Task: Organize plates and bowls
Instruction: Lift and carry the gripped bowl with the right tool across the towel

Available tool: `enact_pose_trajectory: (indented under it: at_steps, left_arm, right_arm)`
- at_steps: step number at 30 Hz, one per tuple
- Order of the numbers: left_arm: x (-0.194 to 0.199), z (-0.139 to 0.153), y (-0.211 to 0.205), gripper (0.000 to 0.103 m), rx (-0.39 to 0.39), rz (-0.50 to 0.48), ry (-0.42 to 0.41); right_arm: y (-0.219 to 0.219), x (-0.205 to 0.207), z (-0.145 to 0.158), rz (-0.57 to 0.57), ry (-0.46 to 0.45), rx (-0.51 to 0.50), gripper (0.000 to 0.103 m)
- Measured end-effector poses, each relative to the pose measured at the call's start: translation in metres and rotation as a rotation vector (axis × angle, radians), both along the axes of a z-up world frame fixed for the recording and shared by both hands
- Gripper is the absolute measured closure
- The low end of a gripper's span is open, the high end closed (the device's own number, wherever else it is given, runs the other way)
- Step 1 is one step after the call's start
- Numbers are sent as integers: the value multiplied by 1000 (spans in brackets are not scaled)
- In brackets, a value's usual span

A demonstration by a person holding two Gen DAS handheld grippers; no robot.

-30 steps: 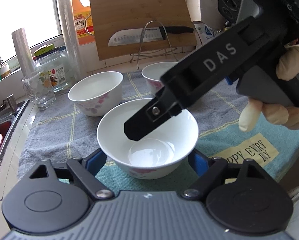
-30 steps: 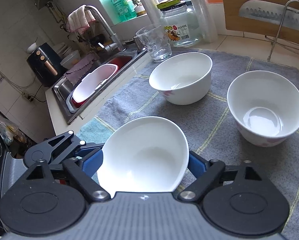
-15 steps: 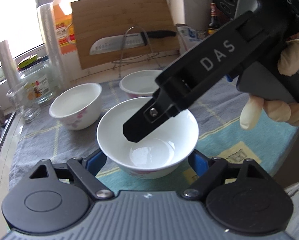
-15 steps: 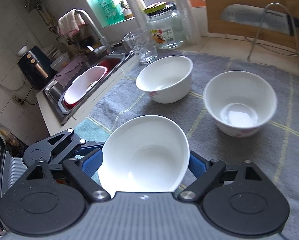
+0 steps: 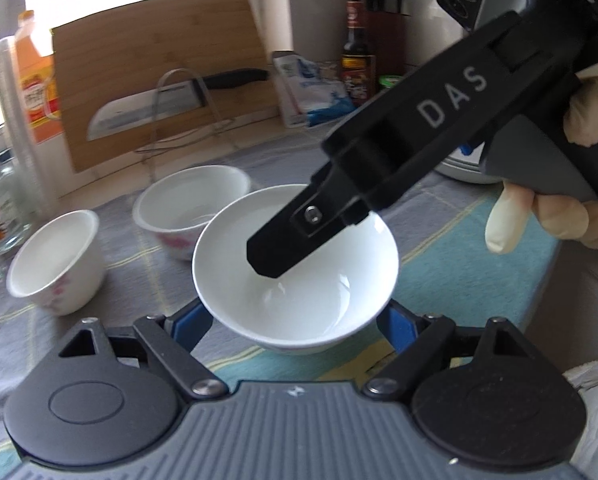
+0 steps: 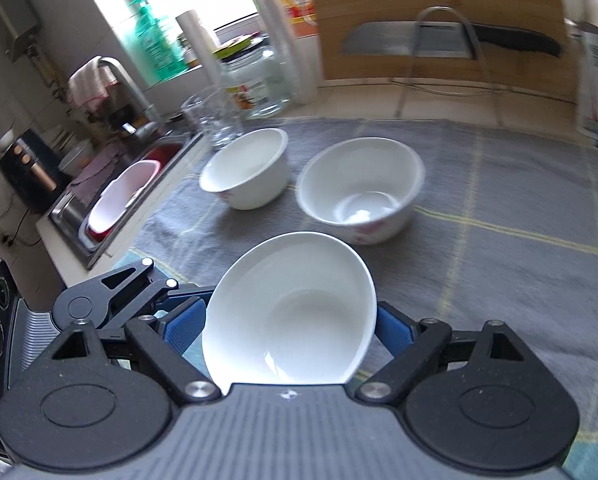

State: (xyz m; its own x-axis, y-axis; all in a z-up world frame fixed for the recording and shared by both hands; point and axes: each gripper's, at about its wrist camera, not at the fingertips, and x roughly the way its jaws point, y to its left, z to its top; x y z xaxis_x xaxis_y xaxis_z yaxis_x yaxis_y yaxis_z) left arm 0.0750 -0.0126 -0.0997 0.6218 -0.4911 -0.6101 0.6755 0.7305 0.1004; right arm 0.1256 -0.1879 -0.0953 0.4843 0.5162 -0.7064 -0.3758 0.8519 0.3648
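Note:
A white bowl [image 5: 295, 284] is held between both grippers above the grey cloth [image 6: 499, 208]. My left gripper [image 5: 295, 322] is shut on it, blue pads on its sides. My right gripper [image 6: 289, 330] is shut on the same bowl [image 6: 291, 312]; its finger [image 5: 295, 240] reaches into the bowl in the left wrist view. Two more white bowls with pink flower prints stand on the cloth beyond: one nearer the sink [image 6: 247, 172] [image 5: 55, 260], one to its right [image 6: 359, 188] [image 5: 191, 200].
A bamboo cutting board [image 5: 159, 80] with a knife [image 5: 179, 100] in a wire rack stands at the back. A glass mug [image 6: 207, 120], a jar [image 6: 259, 84] and a sink [image 6: 115, 200] with a pink basin are at the left. Bottles [image 5: 355, 60] stand at the back right.
The held bowl has risen and moved right and forward with both grippers. The two standing bowls now appear further left in both views.

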Motion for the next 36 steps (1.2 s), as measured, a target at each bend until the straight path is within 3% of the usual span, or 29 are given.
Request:
enact_pose_trajectory:
  at_steps: [12, 32, 36]
  left_arm:
    - [5, -8, -44, 15, 2, -111, 46]
    - [10, -13, -45, 15, -4, -86, 68]
    - [6, -13, -46, 10, 4, -88, 50]
  right_arm:
    - [-43, -12, -8, -99, 39, -22, 10]
    - [-46, -6, -17, -93, 59, -16, 9]
    - [-45, -6, -16, -93, 50, -5, 1]
